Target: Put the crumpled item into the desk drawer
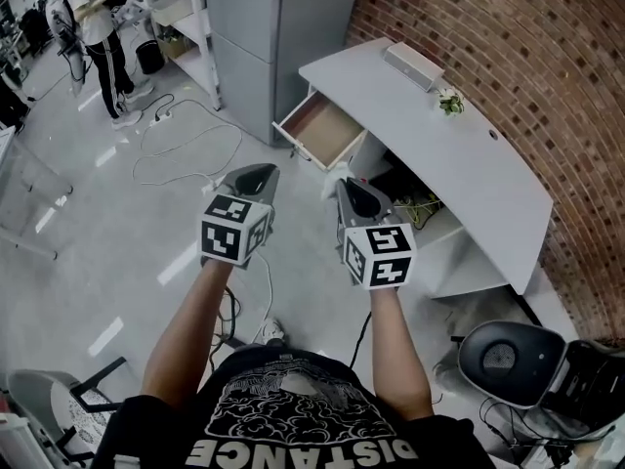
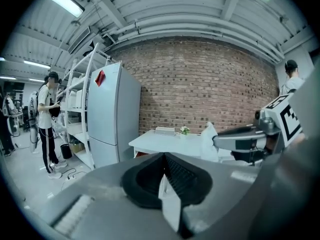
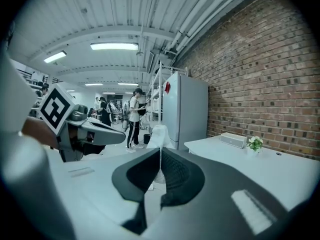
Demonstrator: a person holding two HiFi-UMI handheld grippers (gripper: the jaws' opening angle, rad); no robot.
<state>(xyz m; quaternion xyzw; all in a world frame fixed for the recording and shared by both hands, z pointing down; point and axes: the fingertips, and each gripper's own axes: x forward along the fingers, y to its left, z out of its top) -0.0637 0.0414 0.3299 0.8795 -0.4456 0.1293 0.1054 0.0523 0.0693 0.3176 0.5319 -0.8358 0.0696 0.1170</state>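
Note:
A white crumpled item sticks out from the tip of my right gripper, which is shut on it. In the right gripper view the crumpled item shows just past the closed jaws of the right gripper. My left gripper is beside it, shut and holding nothing; its jaws meet in the left gripper view. The white desk stands ahead against the brick wall. Its drawer is pulled open, brown inside, beyond both grippers. From the left gripper view the crumpled item appears at the right.
A tall grey cabinet stands left of the desk, with shelving beyond it. Cables lie on the floor. A grey box and a small plant sit on the desk. An office chair is at lower right. A person stands far left.

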